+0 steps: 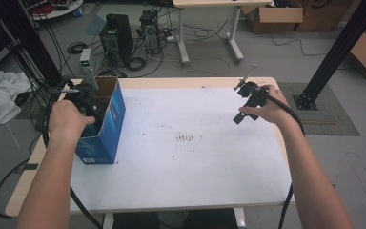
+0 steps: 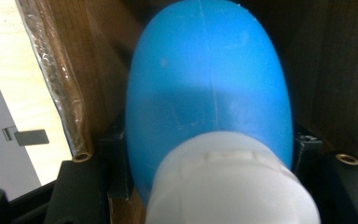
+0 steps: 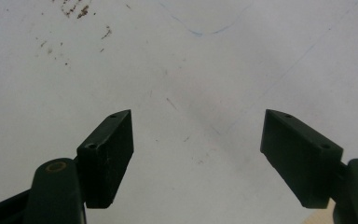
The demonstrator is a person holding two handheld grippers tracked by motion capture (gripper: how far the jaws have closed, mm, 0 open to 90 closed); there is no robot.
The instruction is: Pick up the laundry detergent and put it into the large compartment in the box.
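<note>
- a blue bulb (image 2: 209, 88) with a white cap (image 2: 233, 186) sits between the jaws of the left hand-held gripper (image 2: 209, 154), clamped tight on both sides; brown cardboard walls stand close around it, so it is inside the blue box (image 1: 106, 125).
- the blue box stands open-topped on the left part of the table (image 1: 186, 157), near the table's left edge, its brown inside facing up.
- in the high view the left hand-held gripper (image 1: 83, 102) reaches into the box's open top from the box's left side, with the person's left hand (image 1: 66, 119) wrapped around it.
- the right hand-held gripper (image 1: 244, 107) hangs well apart from the box, over the table's far right part, held in the person's right hand (image 1: 267, 109); its jaws stand wide apart with nothing between them, over the bare white table (image 3: 182, 70).
- a patch of small dark specks (image 1: 187, 138) marks the table between the box and the right hand-held gripper.
</note>
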